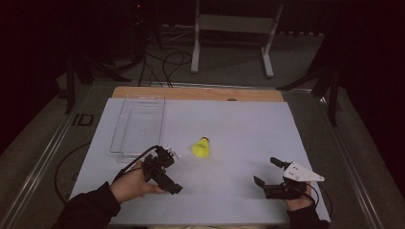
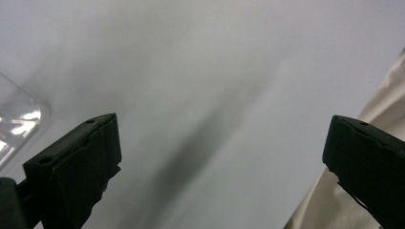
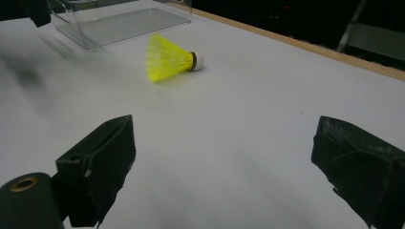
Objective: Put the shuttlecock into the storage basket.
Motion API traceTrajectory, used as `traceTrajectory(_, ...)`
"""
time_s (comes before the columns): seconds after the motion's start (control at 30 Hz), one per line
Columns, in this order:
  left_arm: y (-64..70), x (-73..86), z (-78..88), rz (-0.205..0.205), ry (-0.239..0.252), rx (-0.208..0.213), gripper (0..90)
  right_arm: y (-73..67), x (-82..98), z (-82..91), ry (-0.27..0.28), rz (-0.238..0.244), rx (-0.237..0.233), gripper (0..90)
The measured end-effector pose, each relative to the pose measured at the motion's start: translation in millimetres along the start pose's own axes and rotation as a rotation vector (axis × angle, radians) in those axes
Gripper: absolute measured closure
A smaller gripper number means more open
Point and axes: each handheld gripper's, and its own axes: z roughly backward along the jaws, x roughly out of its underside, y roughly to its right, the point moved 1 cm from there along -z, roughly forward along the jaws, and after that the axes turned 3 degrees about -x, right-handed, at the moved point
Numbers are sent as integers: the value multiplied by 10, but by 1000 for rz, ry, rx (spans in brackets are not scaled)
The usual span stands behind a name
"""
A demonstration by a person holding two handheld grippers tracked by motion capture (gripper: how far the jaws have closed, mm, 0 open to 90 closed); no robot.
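Your right gripper [image 3: 224, 157] has jaws wide apart, nothing held, aimed at the shuttlecock [image 3: 171, 58] w/ room to close in. Left gripper [image 1: 165, 169], also gaping and empty, waits near-left of the shuttlecock, which lies just right of the clear tray [image 1: 138, 124].

A table [image 1: 248, 93] with a wooden top carries a white sheet [image 1: 239, 143] that covers nearly all of it, leaving a strip of bare wood along the far edge. On the sheet a yellow shuttlecock [image 1: 201, 147] lies on its side near the middle, its white cork pointing toward the far edge. A clear plastic tray [image 1: 138, 125] rests on the sheet's left part, just left of the shuttlecock and apart from it
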Motion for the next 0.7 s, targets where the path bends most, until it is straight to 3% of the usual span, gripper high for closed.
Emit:
traceTrajectory(0.27,9,-106,2,21,62,-5,0,1,-1,3,2,1,-3,79)
traceTrajectory(0.5,-18,-216,31,45,117,-39,0,-2,-3,5,7,-1,-3,79)
traceTrajectory(0.7,-33,-328,-7,44,120,-64,0,-3,-6,7,9,3,-2,79)
